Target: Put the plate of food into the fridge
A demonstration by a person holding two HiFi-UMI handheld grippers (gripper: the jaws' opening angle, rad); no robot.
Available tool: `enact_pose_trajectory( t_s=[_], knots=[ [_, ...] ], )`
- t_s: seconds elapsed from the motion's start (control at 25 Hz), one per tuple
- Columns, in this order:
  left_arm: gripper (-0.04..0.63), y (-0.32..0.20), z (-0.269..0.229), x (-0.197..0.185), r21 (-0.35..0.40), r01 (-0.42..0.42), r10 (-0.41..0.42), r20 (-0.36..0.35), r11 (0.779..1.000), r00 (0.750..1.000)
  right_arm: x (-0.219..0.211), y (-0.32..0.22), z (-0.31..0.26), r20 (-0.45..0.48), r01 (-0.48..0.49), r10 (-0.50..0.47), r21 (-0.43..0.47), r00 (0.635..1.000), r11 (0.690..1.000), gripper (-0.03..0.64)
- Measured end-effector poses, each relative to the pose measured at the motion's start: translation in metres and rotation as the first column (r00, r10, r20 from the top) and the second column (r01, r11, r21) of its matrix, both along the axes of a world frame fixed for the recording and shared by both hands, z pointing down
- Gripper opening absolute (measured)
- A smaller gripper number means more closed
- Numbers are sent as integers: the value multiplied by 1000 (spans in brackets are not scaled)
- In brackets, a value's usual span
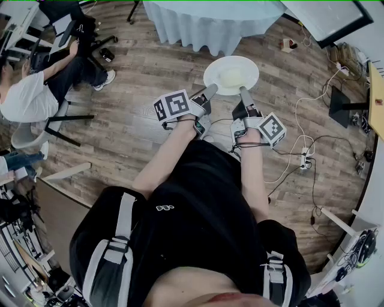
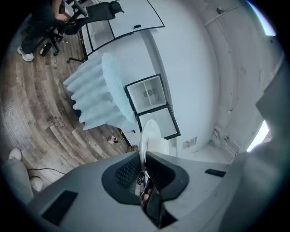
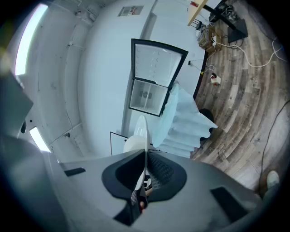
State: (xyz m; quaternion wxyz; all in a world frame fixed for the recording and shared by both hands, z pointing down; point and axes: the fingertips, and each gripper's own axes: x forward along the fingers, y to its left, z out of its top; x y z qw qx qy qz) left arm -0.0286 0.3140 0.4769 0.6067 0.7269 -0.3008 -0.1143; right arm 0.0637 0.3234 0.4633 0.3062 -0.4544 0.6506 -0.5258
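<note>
A white plate (image 1: 231, 74) with pale food on it is held level above the wooden floor, in front of the person. My left gripper (image 1: 210, 90) is shut on its near-left rim and my right gripper (image 1: 244, 92) is shut on its near-right rim. In the left gripper view the plate (image 2: 149, 136) shows edge-on between the dark pads. The right gripper view shows the plate (image 3: 141, 131) edge-on too, clamped in the jaws. A glass-door fridge (image 3: 153, 79) stands ahead against the white wall, its two doors closed; it also appears as the fridge (image 2: 152, 106) in the left gripper view.
A round table with a pale blue cloth (image 1: 210, 18) stands just beyond the plate, between me and the fridge. A seated person (image 1: 36, 90) is at the far left. Cables and a power strip (image 1: 303, 159) lie on the floor to the right.
</note>
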Motion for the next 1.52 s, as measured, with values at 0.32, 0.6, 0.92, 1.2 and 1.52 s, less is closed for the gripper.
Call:
enact_pose_trajectory(
  t_s=[0.32,0.6,0.92,1.2,1.52],
  knots=[
    [31,1,1,1,-3,-10,10,-8,1000,1000,2,2,2,-1,-15,15,2,1000,1000,16],
    [31,0,1,13,-4,-25,25,-17,1000,1000,14,2,1,-26,-28,28,9,999,1000,15],
    [32,-5,2,12,-2,-2,2,-1,1000,1000,13,-3,8,31,-6,7,-16,1000,1000,18],
    [31,-16,14,-21,-49,42,-41,17,998,999,-18,-18,26,55,34,-31,-56,998,998,17],
    [31,-71,35,-12,-97,16,-17,-5,995,1000,-9,-72,45,54,-7,13,-110,998,994,17]
  ],
)
